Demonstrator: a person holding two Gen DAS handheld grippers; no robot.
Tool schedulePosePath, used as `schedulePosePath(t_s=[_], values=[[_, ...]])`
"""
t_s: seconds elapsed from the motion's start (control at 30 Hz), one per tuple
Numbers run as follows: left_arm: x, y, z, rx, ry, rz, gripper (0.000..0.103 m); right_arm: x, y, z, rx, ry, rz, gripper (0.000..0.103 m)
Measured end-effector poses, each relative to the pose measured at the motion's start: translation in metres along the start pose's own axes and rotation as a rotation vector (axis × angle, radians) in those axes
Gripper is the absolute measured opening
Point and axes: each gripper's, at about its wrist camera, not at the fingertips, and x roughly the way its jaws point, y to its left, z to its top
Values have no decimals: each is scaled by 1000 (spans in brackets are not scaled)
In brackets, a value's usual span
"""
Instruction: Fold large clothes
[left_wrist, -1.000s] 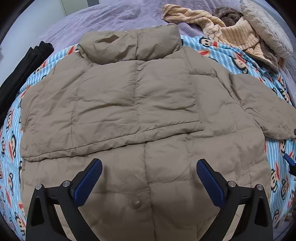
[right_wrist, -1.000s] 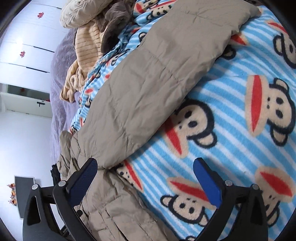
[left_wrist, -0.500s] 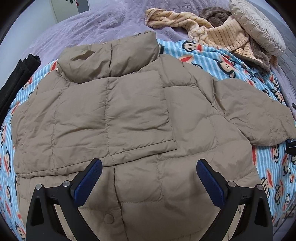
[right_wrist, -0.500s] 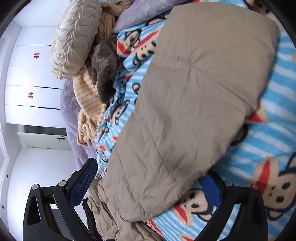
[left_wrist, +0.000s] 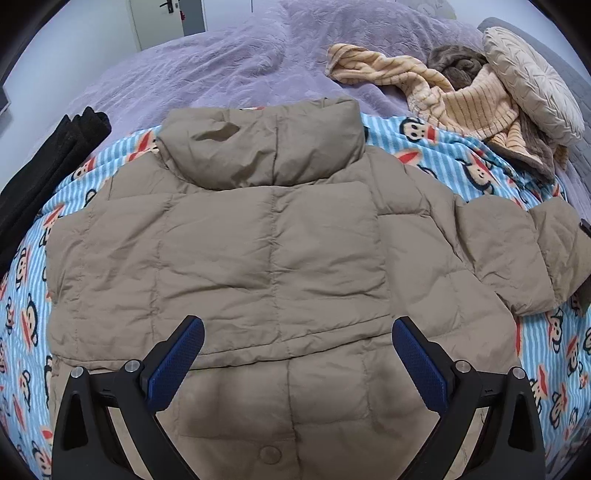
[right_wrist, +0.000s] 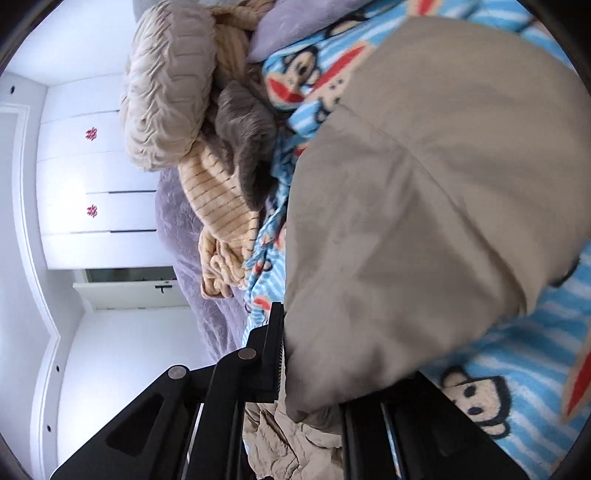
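A tan puffer jacket lies flat on a blue striped monkey-print blanket, collar away from me, left sleeve folded over the body. My left gripper is open and empty, hovering above the jacket's lower part. The jacket's right sleeve stretches out to the right. In the right wrist view my right gripper is shut on that sleeve near its cuff, with the cloth bunched between the fingers.
A striped beige blanket, a brown cloth and a beige round pillow lie at the far right. Black folded clothes lie at the left on the purple bedspread. White wardrobe doors stand beyond the bed.
My right gripper moved onto the sleeve end and closed on it. My left gripper shifted over the jacket, still open.
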Motion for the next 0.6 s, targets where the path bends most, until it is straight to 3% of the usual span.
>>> schedulePosePath(t_s=[0.17, 0.3, 0.47, 0.6], values=[[-9, 27, -1, -46, -31, 25, 102, 41, 76, -36, -281, 92, -17, 10], [-14, 52, -3, -83, -52, 55, 102, 84, 137, -90, -551, 175, -33, 10], [-14, 85, -8, -151, -59, 80, 102, 141, 194, -197, -941, 313, -58, 10], [-11, 103, -14, -174, -68, 82, 102, 184, 186, -281, -1151, 429, -147, 10]])
